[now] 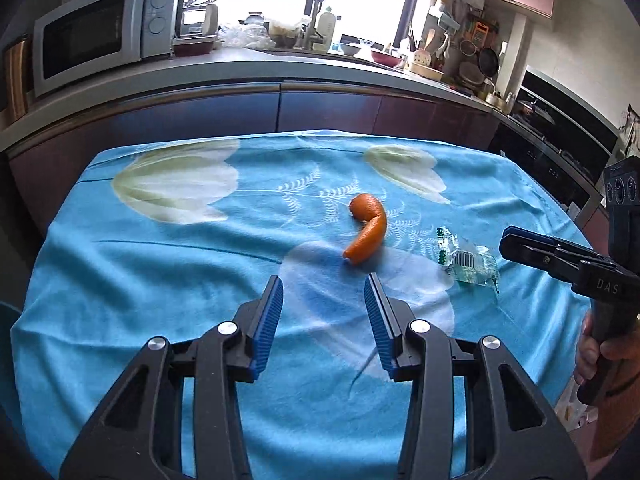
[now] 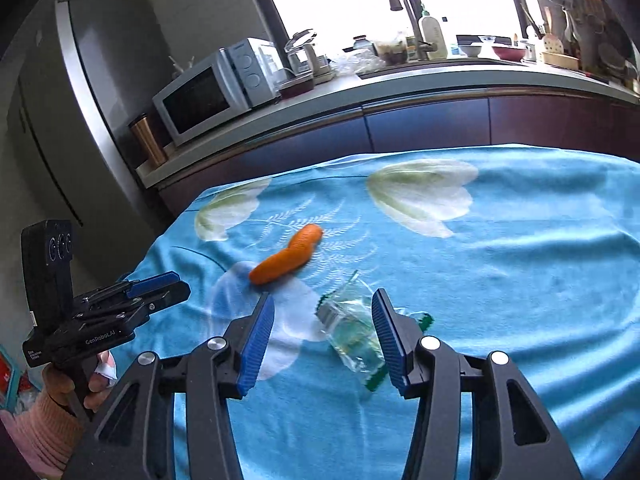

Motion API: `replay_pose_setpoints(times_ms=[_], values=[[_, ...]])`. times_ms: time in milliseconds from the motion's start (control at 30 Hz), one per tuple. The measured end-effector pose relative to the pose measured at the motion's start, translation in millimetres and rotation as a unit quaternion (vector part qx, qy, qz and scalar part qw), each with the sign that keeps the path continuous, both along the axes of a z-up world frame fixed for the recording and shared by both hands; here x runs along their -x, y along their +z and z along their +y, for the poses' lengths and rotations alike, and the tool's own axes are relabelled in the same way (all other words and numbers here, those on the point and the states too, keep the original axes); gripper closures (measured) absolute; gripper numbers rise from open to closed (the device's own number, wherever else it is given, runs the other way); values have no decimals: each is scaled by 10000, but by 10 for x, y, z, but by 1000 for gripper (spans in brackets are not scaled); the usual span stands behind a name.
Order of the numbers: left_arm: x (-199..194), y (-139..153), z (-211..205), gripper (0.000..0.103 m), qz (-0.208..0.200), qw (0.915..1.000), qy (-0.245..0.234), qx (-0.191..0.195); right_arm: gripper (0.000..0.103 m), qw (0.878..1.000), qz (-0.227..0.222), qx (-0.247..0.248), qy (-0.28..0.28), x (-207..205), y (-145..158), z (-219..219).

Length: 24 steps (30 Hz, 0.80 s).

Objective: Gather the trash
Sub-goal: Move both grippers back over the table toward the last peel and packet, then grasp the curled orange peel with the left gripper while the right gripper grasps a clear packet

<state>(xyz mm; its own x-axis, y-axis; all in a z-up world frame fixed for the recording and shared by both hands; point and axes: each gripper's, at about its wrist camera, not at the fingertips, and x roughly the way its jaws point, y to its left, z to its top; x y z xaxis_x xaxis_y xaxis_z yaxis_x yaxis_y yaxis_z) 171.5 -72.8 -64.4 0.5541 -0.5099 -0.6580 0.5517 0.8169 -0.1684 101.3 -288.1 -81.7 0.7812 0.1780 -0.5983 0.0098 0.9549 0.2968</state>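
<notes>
Left gripper (image 1: 324,288) and right gripper (image 2: 323,307) side by side, fingers apart, empty.

Tablecloth (image 1: 160,272): bright turquoise, printed with large white-and-pale-green tulip blooms and thin white fern sprays. Peel (image 1: 366,230): solid orange, curved strip. Plastic wrapper (image 1: 470,264): clear, green print at edges, white barcode patch. Left gripper (image 1: 324,304) and right gripper (image 2: 323,326): black frames, blue ribbed pads, silver rivets. Microwave (image 1: 96,36): silver-grey, dark door. Cabinet fronts (image 1: 328,110): dark maroon
</notes>
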Motion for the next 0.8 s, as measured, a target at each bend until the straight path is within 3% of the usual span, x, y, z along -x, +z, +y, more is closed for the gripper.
replay_pose_setpoints(times_ms=[300,800], values=[[-225,-69,-494,60,6,9990,-288,-353,44,9994,210,-174,-220,69,-200,-243],[-434,-213,-863,65,194,9965,-481,-661,44,9983,404,-392,-122,0,-340,-242]])
